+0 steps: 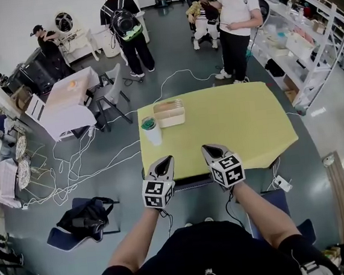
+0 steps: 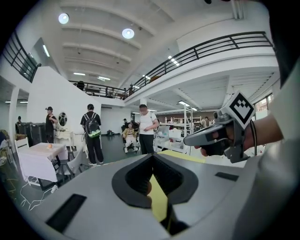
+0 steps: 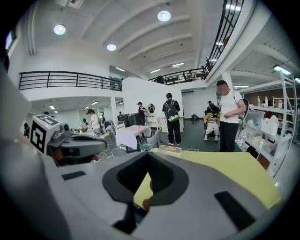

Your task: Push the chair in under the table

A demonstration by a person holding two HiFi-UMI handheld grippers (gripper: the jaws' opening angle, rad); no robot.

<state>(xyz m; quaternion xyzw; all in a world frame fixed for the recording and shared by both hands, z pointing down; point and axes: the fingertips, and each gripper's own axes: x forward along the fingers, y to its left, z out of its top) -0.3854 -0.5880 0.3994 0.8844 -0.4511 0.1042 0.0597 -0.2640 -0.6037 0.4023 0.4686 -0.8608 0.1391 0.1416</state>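
Right, both of mine hover at the near edge of the yellow bench (image 1: pixel 243 127): my left gripper (image 1: pixel 166 160) has its fingers pressed together on nothing, and my right gripper (image 1: pixel 207 150) is the same, closed and empty. Down between the two of them, the chair (image 1: pixel 191 181) shows only as a dark strip tucked under the bench's near edge. A cup (image 1: pixel 151 131) and a box (image 1: pixel 169 113) sit on the bench ahead of my left fingers.

Left gripper (image 1: pixel 159 184), right gripper (image 1: pixel 223 166): fingers together, empty.
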